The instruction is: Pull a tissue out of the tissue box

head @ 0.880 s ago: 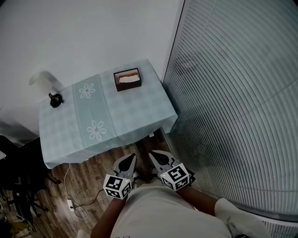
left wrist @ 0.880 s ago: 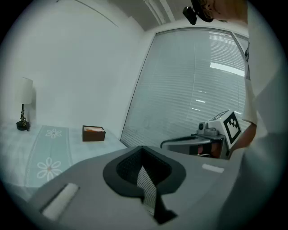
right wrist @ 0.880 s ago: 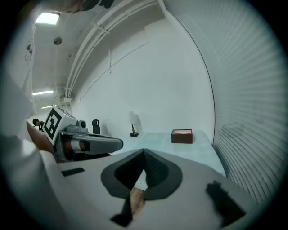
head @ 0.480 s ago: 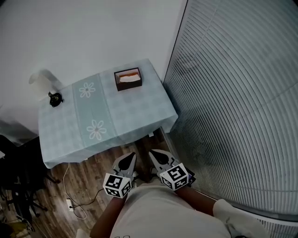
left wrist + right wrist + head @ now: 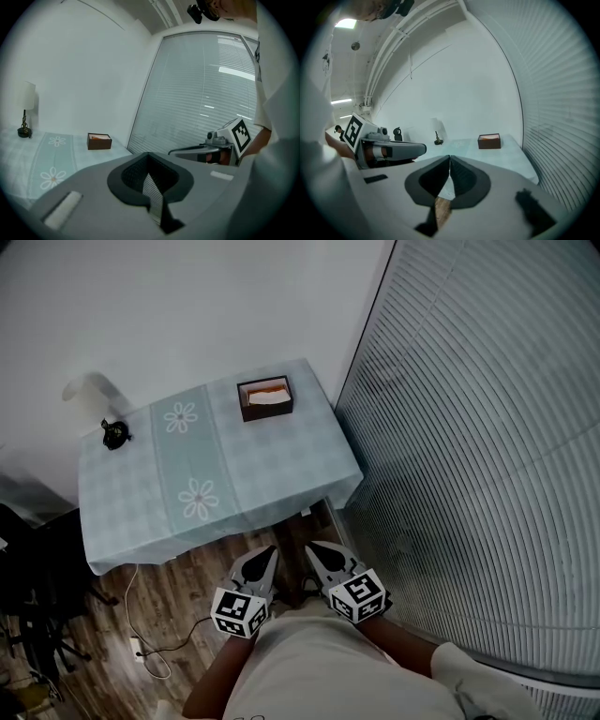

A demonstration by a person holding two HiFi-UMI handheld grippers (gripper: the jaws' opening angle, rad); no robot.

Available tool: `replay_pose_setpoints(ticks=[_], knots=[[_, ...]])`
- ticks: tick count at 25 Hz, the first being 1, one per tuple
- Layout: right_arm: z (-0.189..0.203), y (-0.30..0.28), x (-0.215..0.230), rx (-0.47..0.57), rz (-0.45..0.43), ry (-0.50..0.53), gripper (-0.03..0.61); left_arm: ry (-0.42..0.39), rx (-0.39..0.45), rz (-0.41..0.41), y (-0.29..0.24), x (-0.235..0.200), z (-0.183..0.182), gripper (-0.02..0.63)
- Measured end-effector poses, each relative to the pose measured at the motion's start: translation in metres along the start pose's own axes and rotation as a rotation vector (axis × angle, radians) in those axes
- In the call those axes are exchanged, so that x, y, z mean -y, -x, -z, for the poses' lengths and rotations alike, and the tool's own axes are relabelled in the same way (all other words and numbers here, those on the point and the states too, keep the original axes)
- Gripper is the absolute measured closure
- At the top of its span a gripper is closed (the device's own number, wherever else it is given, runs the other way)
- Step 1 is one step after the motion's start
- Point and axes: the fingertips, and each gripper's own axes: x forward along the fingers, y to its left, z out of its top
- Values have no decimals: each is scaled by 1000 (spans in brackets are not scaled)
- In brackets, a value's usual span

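While your left tool (image 5: 262,559) and right tool (image 5: 317,554) are both closed and empty, step to the desk (image 5: 253,470), then open one above the tissue box (image 5: 266,397).

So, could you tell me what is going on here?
A person stands short of the table, holding the left gripper and the right gripper close to the body. Both have their jaws together with nothing between them. The tissue box sits near the table's far right corner, untouched. The pull has not yet begun.
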Motion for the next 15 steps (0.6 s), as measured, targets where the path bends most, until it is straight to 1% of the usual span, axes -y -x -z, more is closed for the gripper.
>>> replay_pose_setpoints(ticks=[4, 8, 12, 15], knots=[[0, -19, -14, -23, 5, 13, 566, 12, -5, -10, 15, -18, 3, 607], [2, -35, -28, -16, 24, 20, 565, 11, 1, -9, 28, -35, 5, 606], [-4, -50, -30, -5, 59, 13, 565, 12, -5, -3, 32, -55, 4, 607], [-10, -60, -31, -6, 64, 16, 565, 17, -6, 5, 31, -64, 0, 607]])
